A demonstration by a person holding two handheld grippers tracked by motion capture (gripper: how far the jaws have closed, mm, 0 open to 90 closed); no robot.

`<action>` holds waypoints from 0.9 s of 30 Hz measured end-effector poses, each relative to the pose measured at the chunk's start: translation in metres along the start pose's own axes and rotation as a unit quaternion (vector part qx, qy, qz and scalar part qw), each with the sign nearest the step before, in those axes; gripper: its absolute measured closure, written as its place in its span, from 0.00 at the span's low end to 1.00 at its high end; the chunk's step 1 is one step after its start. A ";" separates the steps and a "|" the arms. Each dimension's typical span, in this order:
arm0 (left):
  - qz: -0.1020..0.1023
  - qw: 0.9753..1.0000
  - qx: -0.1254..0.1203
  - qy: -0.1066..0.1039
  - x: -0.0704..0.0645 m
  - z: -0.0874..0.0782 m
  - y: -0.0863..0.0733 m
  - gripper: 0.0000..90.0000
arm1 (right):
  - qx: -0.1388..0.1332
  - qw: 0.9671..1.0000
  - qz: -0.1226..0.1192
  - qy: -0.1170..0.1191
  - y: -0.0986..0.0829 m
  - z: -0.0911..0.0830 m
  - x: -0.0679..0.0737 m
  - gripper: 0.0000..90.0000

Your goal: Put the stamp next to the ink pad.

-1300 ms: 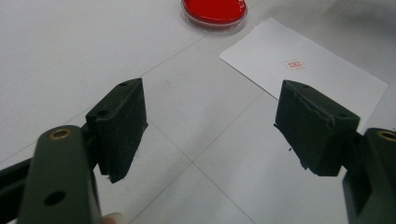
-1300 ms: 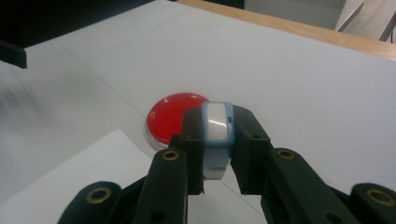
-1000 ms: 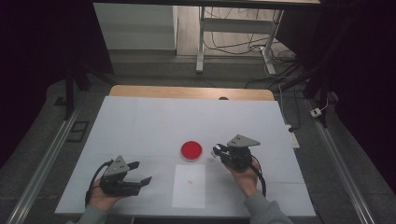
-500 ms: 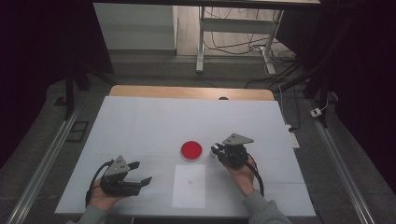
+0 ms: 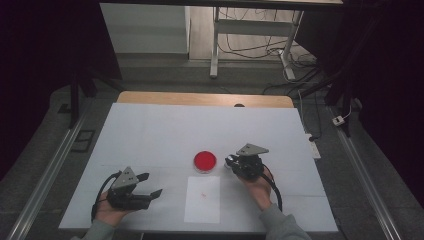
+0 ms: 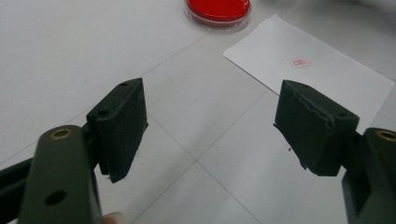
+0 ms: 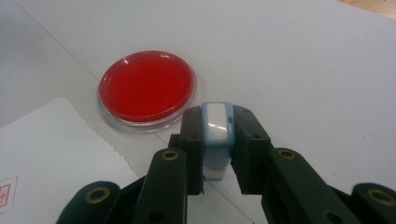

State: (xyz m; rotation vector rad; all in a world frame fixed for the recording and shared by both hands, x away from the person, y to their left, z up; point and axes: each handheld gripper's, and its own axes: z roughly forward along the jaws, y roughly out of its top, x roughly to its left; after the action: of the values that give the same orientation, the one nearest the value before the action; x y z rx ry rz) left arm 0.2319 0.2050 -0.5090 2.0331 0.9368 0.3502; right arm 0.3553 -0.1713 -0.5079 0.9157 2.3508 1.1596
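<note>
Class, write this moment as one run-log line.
right gripper: shut on stamp | beside red ink pad | left gripper: open, idle | paper: one red imprint

White-topped table [image 5: 150,130] with a wooden far edge [image 5: 200,98]. Grey floor [image 5: 165,70] beyond, a white desk frame [image 5: 215,45] with tangled cables [image 5: 260,47]. Metal rails [image 5: 45,180] run along both sides. Dark curtains [image 5: 45,45] flank the dim room.
</note>
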 end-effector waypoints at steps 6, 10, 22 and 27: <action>-0.001 1.000 0.000 0.001 0.000 0.000 0.000 0.29 | -0.002 1.000 0.000 0.001 0.000 0.000 0.000 0.83; 0.000 1.000 0.001 0.001 0.000 0.001 0.000 0.29 | -0.001 1.000 -0.002 0.000 0.000 0.000 0.000 0.79; -0.003 1.000 0.002 0.002 0.003 0.001 -0.002 0.29 | -0.028 1.000 0.011 0.006 0.002 -0.007 -0.002 0.58; -0.010 1.000 0.002 0.004 0.005 0.001 -0.004 0.29 | -0.037 0.999 0.016 0.013 0.003 -0.014 -0.004 0.52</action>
State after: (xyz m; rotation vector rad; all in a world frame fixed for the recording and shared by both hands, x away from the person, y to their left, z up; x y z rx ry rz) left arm 0.2340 0.2097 -0.5132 2.0259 0.9635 0.3467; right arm 0.3513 -0.1802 -0.4975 0.9208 2.3042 1.2695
